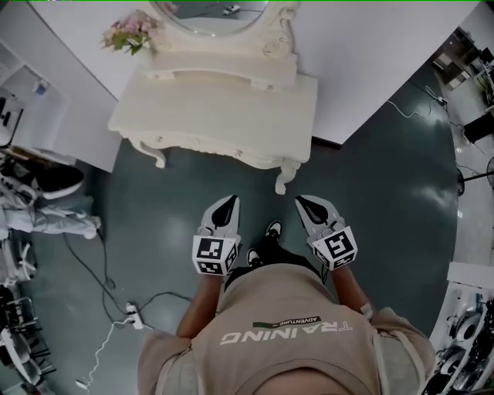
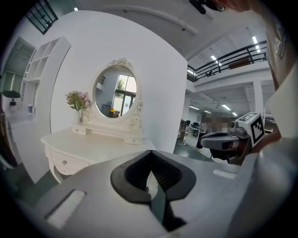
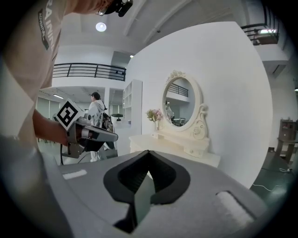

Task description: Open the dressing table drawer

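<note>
Two grippers are in our hands, side by side above the dark floor (image 1: 386,193), both pointing toward the dressing table (image 1: 224,108). The left gripper (image 1: 228,204) has its jaws pressed together, and nothing sits between them. The right gripper (image 1: 306,204) is likewise closed on nothing, its black pads meeting at the tips. Neither gripper touches the table; both hang short of its front edge, with the table's curled right leg (image 1: 284,176) between and just ahead of them.

The cream dressing table stands against the white wall, with an oval mirror (image 1: 212,11) on top and a bunch of pink flowers (image 1: 131,32) at its left rear corner. From the left gripper view we see the drawer (image 2: 64,162) in the table's front, a small knob at its middle, lying flush with the frame and closed. Our shoes (image 1: 273,229) show between the two grippers. A white power strip (image 1: 133,315) and its cables lie on the floor to our left. In the right gripper view a person (image 3: 97,109) stands far behind the left gripper
</note>
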A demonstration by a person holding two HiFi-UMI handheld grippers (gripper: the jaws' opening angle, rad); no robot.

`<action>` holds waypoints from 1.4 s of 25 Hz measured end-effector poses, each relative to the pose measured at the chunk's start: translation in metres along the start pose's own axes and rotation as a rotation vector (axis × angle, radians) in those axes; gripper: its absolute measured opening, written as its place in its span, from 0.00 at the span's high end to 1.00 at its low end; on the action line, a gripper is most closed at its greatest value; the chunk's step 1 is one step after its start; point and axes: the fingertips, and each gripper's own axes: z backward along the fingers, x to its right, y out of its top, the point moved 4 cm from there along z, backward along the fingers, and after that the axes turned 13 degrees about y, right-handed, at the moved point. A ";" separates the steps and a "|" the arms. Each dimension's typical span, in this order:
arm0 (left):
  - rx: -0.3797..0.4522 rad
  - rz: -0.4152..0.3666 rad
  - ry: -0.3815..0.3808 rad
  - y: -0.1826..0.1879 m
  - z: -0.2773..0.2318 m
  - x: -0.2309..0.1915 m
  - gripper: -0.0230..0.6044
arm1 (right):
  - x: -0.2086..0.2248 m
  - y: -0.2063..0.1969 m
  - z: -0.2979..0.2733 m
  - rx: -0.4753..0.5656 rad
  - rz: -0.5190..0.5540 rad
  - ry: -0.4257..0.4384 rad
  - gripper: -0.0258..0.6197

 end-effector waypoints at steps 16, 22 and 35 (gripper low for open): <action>-0.047 -0.139 0.029 0.067 -0.104 0.016 0.93 | 0.136 0.004 -0.040 0.156 -0.061 0.055 0.96; -0.060 -0.198 0.006 0.076 -0.131 0.020 0.93 | 0.168 -0.012 -0.035 0.160 -0.118 -0.038 0.96; -0.003 -0.176 -0.086 0.108 -0.207 -0.023 0.93 | 0.189 0.017 -0.088 0.136 -0.088 -0.119 0.96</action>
